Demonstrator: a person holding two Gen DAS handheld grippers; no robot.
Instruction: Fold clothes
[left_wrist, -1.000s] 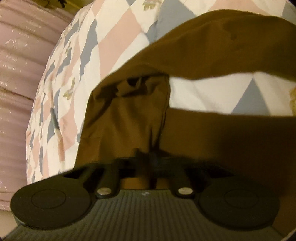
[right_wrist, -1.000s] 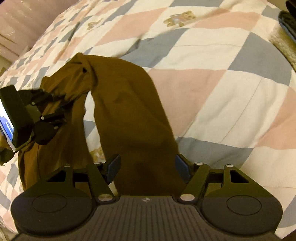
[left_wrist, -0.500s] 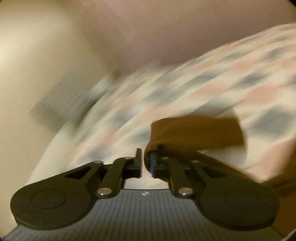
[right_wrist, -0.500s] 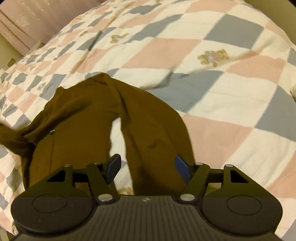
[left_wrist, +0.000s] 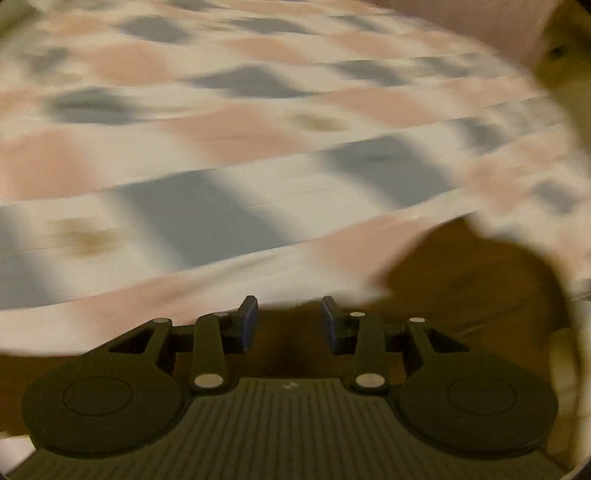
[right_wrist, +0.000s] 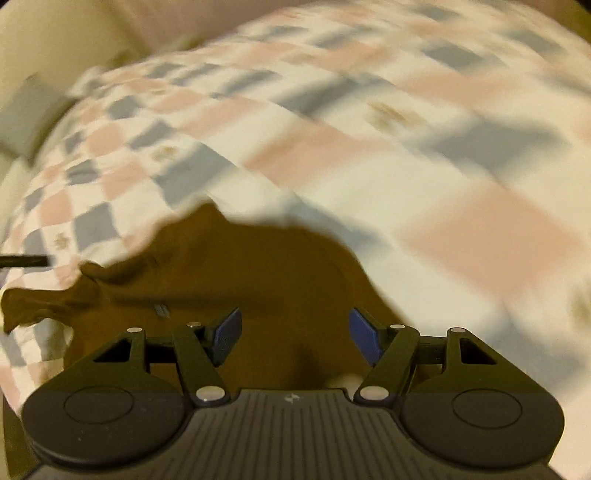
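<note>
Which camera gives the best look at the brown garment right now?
The right wrist view: the brown garment spreads across the checked quilt, its rumpled left edge visible despite blur. The left wrist view catches only a blurred brown patch low at the right.

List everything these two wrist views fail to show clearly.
- Left wrist view: motion blur smears the checkered quilt; its small motifs are unreadable.
- Left wrist view: the brown garment runs under the left gripper and off the frame edge; its shape and folds cannot be told.
- Right wrist view: the right gripper body covers the garment's near part.
- Right wrist view: a dark object at the left edge is cut off, unidentifiable.
</note>
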